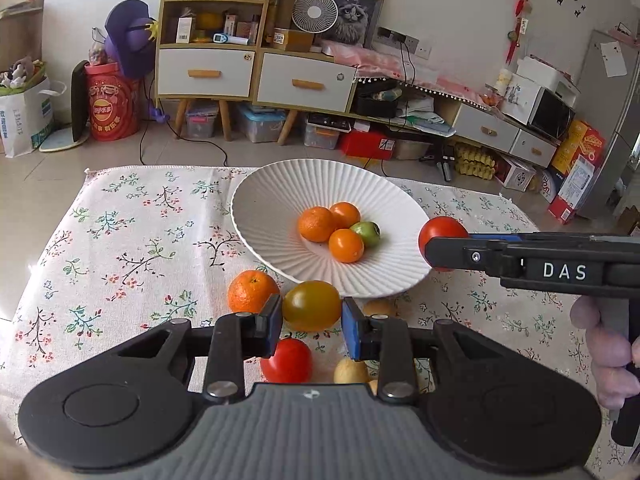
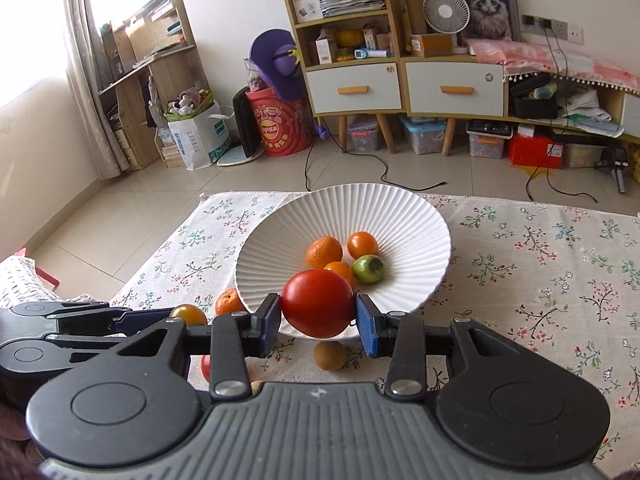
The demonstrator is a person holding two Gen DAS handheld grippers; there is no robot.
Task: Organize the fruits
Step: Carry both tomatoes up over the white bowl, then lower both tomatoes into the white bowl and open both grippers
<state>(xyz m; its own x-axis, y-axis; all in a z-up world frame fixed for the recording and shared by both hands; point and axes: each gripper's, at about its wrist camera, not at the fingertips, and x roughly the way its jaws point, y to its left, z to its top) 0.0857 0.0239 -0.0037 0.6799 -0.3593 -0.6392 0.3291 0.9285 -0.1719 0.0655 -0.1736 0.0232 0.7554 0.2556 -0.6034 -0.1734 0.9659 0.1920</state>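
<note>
four fruits already lie in the white ribbed ceramic plate (image 2: 416, 216): three small oranges and a green one. the right gripper (image 2: 318, 316) is clamped on a glossy round red tomato (image 2: 316, 302) at the plate's near rim. best to carry it over the rim, lower it beside the pile, then ease the pads apart so it does not roll. the left gripper (image 1: 310, 322) has its pads against a yellow-green oval tomato (image 1: 311, 305) near the plate on the floral cloth (image 1: 120, 240); whether it grips firmly i cannot tell.
</note>
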